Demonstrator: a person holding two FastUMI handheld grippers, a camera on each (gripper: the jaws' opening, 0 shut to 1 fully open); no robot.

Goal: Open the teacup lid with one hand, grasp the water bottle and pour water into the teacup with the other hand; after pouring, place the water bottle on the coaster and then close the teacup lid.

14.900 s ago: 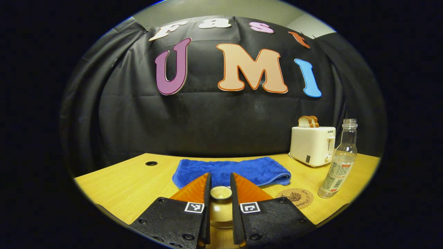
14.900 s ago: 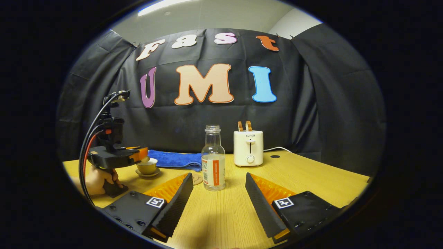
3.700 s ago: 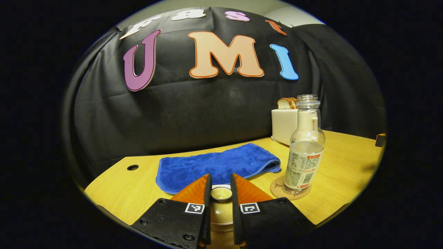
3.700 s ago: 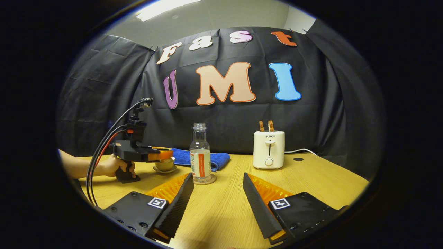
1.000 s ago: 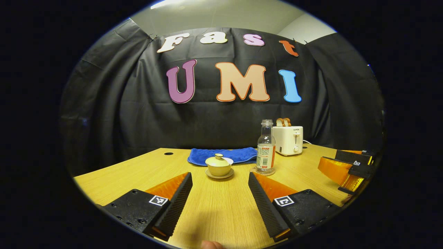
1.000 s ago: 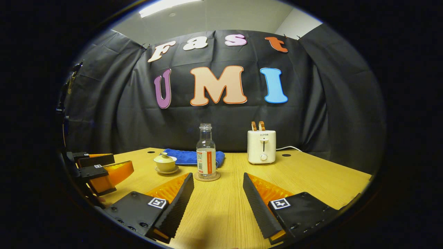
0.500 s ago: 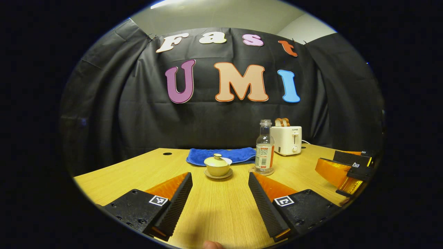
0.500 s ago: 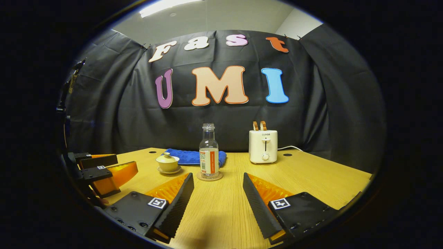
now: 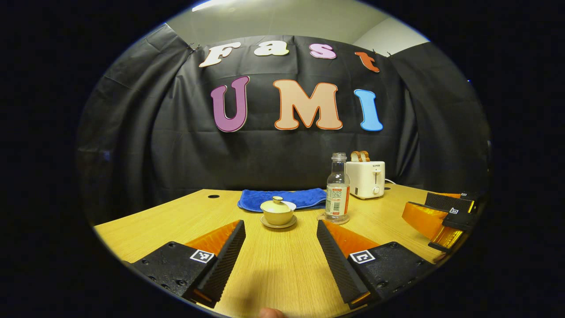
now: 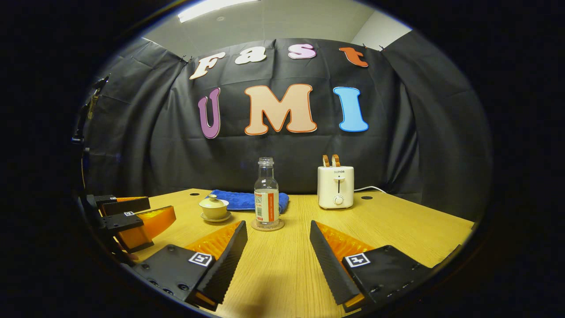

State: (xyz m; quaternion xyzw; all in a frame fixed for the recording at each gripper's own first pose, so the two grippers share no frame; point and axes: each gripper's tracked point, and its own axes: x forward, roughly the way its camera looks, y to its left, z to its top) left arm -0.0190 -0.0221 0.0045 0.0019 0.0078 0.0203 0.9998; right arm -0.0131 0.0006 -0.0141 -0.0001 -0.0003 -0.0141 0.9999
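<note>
Left gripper view. The left gripper (image 9: pixel 279 236) was held low over the wooden table (image 9: pixel 167 221) with its two fingers spread wide and nothing between them. Ahead of the gap, slightly toward the gripper's left finger, stood the teacup (image 9: pixel 276 216) on its saucer (image 9: pixel 278 224), with the lid (image 9: pixel 278 204) seated on the cup. Ahead and toward the right finger, the water bottle (image 9: pixel 338 187) stood upright on the round coaster (image 9: pixel 333 218), uncapped and partly filled. Behind the cup lay a folded blue towel (image 9: pixel 300 197); behind and to the right of the bottle stood a white toaster (image 9: pixel 365 179) with bread slices (image 9: pixel 360 156) in its slots. The right gripper (image 9: pixel 441 212) appeared far to the right, over the table edge, well apart from the bottle. A fingertip (image 9: pixel 269 313) showed at the bottom edge of the view.

Right gripper view. The right gripper (image 10: pixel 277 240) was likewise held low over the table (image 10: pixel 397 225), its fingers wide apart and empty. Straight ahead, just left of the centre of the gap, the water bottle (image 10: pixel 266 194) stood on the coaster (image 10: pixel 267 226). The lidded teacup (image 10: pixel 213 209) sat farther left, beyond the left finger, near the bottle but not touching it. The towel (image 10: pixel 240 199) lay behind both, and the toaster (image 10: pixel 336 186) stood ahead to the right. The left gripper (image 10: pixel 132 218) appeared at the far left, open, well short of the teacup.
</note>
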